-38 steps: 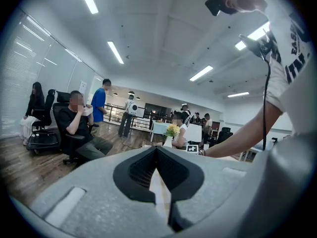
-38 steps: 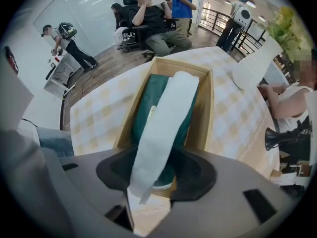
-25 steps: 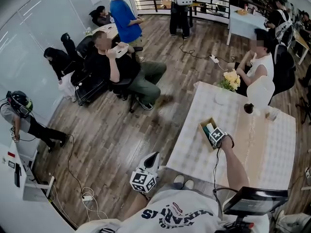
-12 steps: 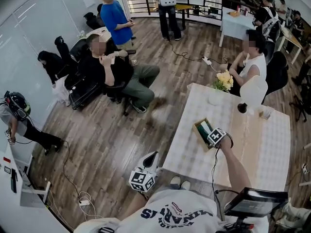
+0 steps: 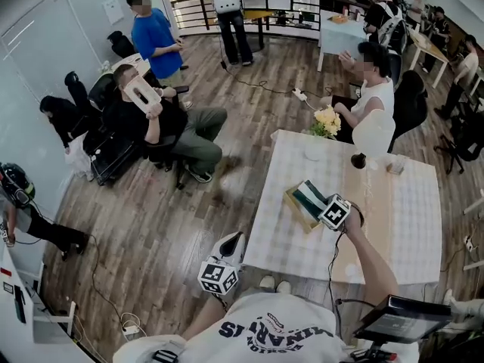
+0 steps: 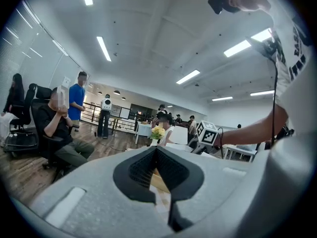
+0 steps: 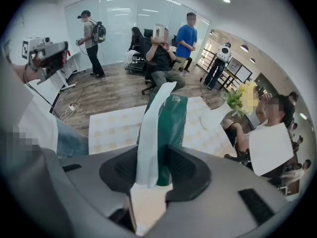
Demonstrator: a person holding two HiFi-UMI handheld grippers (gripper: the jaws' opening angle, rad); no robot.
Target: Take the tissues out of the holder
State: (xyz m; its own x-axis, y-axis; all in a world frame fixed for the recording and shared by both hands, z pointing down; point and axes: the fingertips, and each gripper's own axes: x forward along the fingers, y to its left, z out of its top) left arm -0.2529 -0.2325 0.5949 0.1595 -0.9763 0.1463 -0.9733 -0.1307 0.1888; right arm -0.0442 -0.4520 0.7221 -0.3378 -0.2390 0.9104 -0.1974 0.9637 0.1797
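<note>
Two grippers, one tissue pack (image 5: 308, 197), one holder (image 5: 295, 206) and one table (image 5: 412, 229) in a crowded room.

You hold one left gripper (image 5: 235, 241) and one right gripper (image 5: 321, 205), each carrying one marker cube. The single white table bears one bunch of yellow flowers (image 5: 327, 119). Six people count plainly: one standing person in blue (image 5: 155, 40), one seated person in black (image 5: 144, 123), one figure by the wall (image 5: 59, 116), one at the left edge (image 5: 17, 195), one with a white backpack (image 5: 227, 6), and one seated in white (image 5: 370, 93). Those at the far tables are too small to count.
</note>
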